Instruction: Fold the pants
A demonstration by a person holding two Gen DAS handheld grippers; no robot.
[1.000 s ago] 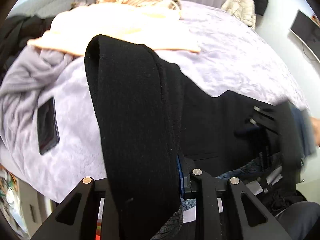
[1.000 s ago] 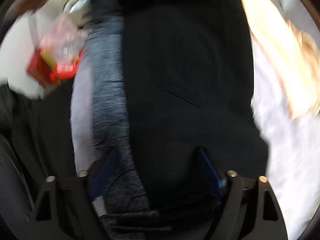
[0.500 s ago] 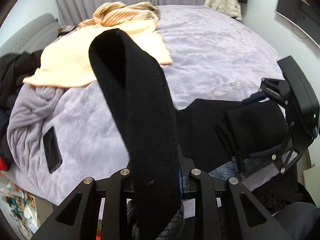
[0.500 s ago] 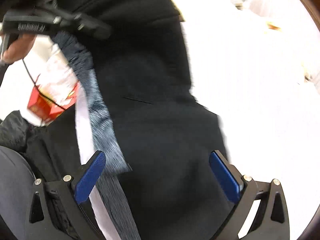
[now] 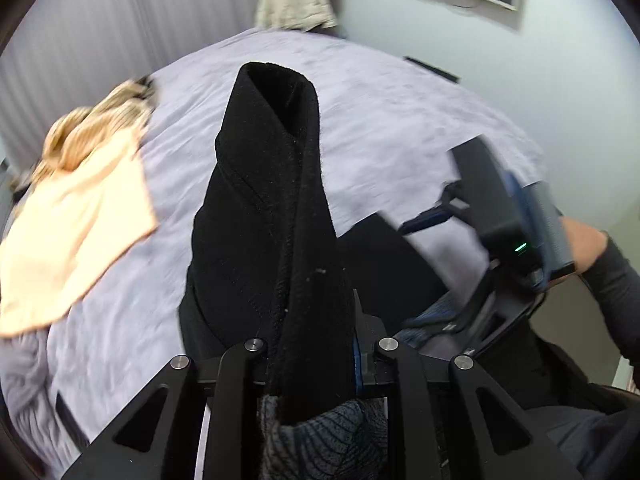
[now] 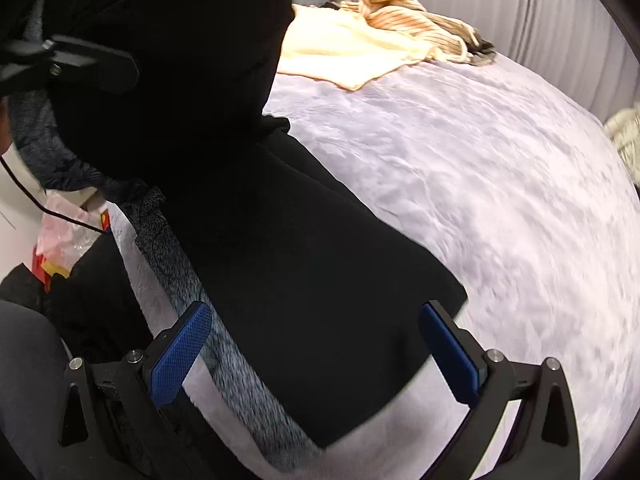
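Note:
The black pants [image 5: 276,216] are pinched in my left gripper [image 5: 316,356], which is shut on a thick fold of them and holds it up above the bed. The rest of the pants [image 6: 304,280] lies flat on the lilac bedspread [image 6: 500,184] in the right wrist view. My right gripper [image 6: 316,344] is open, its blue pads [image 6: 180,352] spread on either side of the flat pants and empty. It also shows in the left wrist view [image 5: 500,208], to the right of the lifted fold.
A cream garment [image 6: 348,52] and a striped one [image 6: 416,20] lie at the far side of the bed. A grey knitted cloth [image 6: 224,344] lies under the pants near the bed edge. A red packet [image 6: 60,256] lies on the floor at the left.
My right gripper has let go of the pants and opened wide. My left gripper has lifted its fold higher and swung it towards the far right of the bed.

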